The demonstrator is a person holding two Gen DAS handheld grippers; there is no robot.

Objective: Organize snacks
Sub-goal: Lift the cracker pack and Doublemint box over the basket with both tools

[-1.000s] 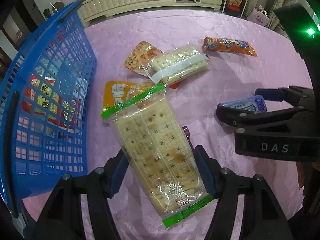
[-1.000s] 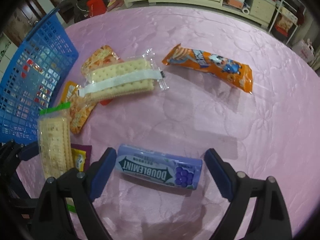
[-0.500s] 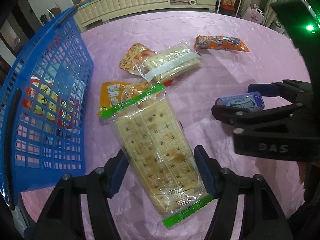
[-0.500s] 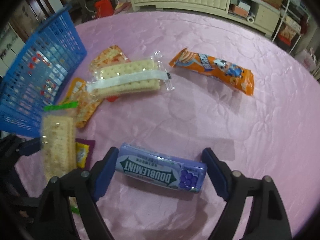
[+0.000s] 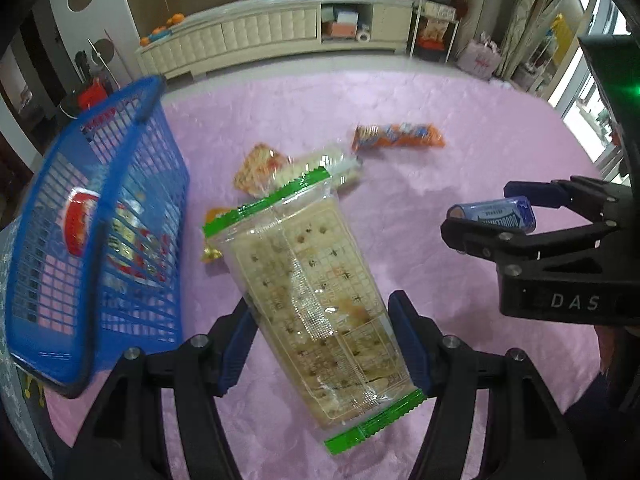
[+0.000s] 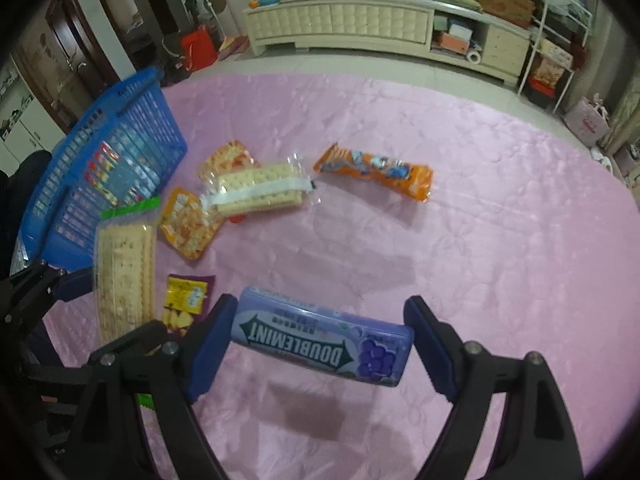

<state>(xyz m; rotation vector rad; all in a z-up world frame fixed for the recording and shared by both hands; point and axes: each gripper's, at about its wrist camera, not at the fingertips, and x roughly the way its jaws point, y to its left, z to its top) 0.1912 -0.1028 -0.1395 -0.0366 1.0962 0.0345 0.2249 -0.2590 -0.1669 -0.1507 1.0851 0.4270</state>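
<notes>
The surface (image 6: 500,208) is covered with a pink cloth with a faint flower pattern. At 9 o'clock on it stands a blue basket (image 5: 132,184) with lattice walls; a packet with red print lies inside.

The left gripper (image 5: 322,344) has its jaws clamped on a long clear cracker pack (image 5: 316,300) with green sealed ends. The pack shows pale square crackers with small dark dots, and it is lifted off the cloth, pointing toward 11 o'clock.

The right gripper (image 6: 320,340) has its jaws clamped on the 2 ends of a purple gum box (image 6: 320,338), printed "DOUBLEMINT" with a grape picture. The box hangs above its shadow.

On the cloth, near the middle, lie a second cracker pack (image 6: 260,192) with a white band, an orange snack bar (image 6: 376,172) toward 1 o'clock of it, 2 small orange packets (image 6: 188,224), and a small purple and yellow sachet (image 6: 186,300).
</notes>
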